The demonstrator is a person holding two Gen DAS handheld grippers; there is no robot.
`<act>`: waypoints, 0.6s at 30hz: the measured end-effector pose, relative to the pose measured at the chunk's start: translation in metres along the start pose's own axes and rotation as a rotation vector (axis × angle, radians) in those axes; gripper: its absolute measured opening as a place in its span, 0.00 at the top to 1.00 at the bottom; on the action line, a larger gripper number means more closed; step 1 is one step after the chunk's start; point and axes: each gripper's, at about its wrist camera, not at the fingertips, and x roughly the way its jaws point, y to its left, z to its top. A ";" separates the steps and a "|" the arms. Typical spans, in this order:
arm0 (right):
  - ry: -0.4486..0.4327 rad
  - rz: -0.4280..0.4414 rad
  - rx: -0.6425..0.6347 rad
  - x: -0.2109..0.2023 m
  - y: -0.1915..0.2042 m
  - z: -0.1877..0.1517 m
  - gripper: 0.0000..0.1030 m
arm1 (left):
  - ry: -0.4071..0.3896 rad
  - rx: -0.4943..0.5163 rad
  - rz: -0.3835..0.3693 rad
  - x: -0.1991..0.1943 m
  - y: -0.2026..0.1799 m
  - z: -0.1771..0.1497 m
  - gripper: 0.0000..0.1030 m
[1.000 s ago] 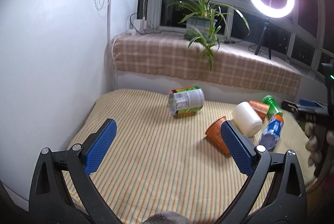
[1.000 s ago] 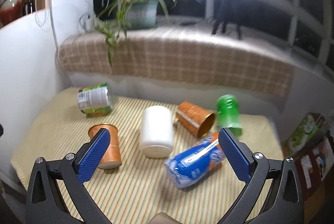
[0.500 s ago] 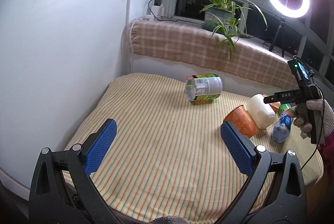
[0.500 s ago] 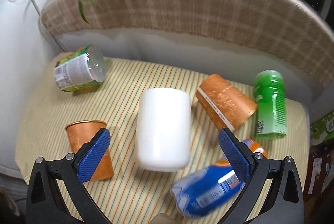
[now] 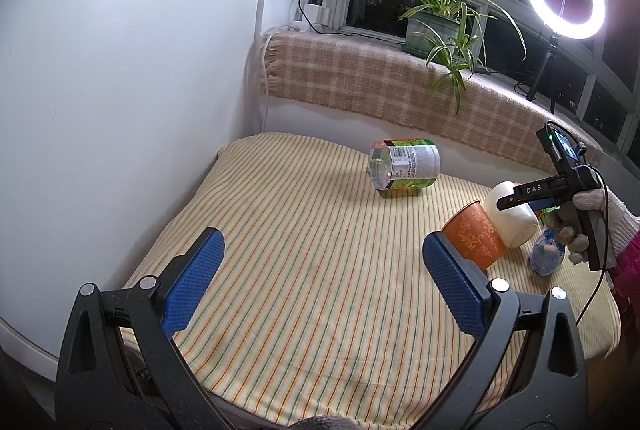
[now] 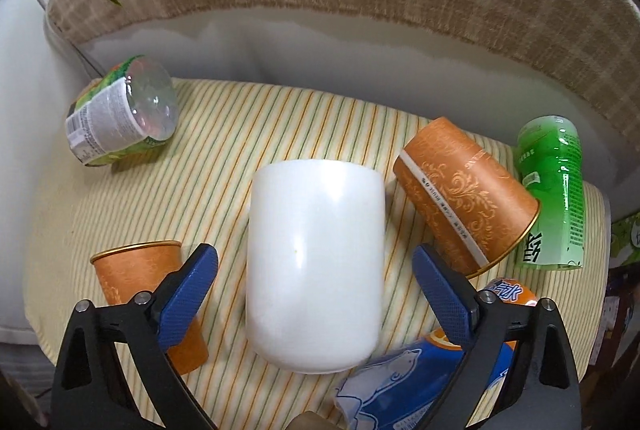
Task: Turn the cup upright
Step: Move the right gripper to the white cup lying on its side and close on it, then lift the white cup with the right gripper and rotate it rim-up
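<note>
A white cup lies on its side on the striped cloth, closed base toward me. My right gripper is open, its blue pads straddling the cup without touching it. An orange paper cup lies tipped to the right of it. Another orange paper cup stands to the left, partly behind my left finger. In the left wrist view the white cup and the orange cup sit at the far right under the right gripper's body. My left gripper is open and empty above the cloth.
A clear jar with a green label lies at the back left. A green bottle and a blue bottle lie at the right. A white wall borders the table's left. A plaid ledge with a plant runs behind.
My right gripper has tilted down and closed in on the white cup, which now sits between its pads. My left gripper has drawn back and to the left.
</note>
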 end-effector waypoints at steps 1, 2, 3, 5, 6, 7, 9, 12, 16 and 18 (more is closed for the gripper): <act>0.005 -0.006 -0.004 0.002 0.001 0.000 0.08 | 0.001 -0.001 0.000 0.000 0.000 0.000 0.02; 0.011 -0.009 -0.006 0.006 0.003 0.001 0.14 | 0.003 -0.002 -0.001 0.001 0.000 0.000 0.04; 0.019 -0.010 -0.004 0.010 0.005 0.003 0.21 | 0.005 -0.003 -0.002 0.001 0.001 0.000 0.05; 0.035 -0.011 0.004 0.015 0.005 0.004 0.28 | 0.007 -0.003 -0.003 0.001 0.000 -0.001 0.06; 0.038 -0.011 0.004 0.017 0.006 0.004 0.28 | 0.007 -0.002 -0.004 0.001 0.001 -0.001 0.07; 0.036 -0.011 0.003 0.018 0.005 0.004 0.28 | 0.007 -0.002 -0.004 0.001 0.001 -0.001 0.07; 0.031 -0.011 0.006 0.018 0.005 0.002 0.28 | 0.006 -0.004 -0.004 0.001 0.000 -0.001 0.07; 0.022 -0.007 0.004 0.014 0.003 0.000 0.29 | 0.003 -0.003 -0.006 0.000 -0.001 -0.002 0.07; -0.011 0.009 0.003 -0.006 0.003 -0.006 0.29 | -0.001 0.003 -0.010 -0.003 -0.003 -0.004 0.07; -0.033 0.014 0.003 -0.018 0.003 -0.008 0.29 | -0.002 0.004 -0.012 -0.005 -0.003 -0.005 0.07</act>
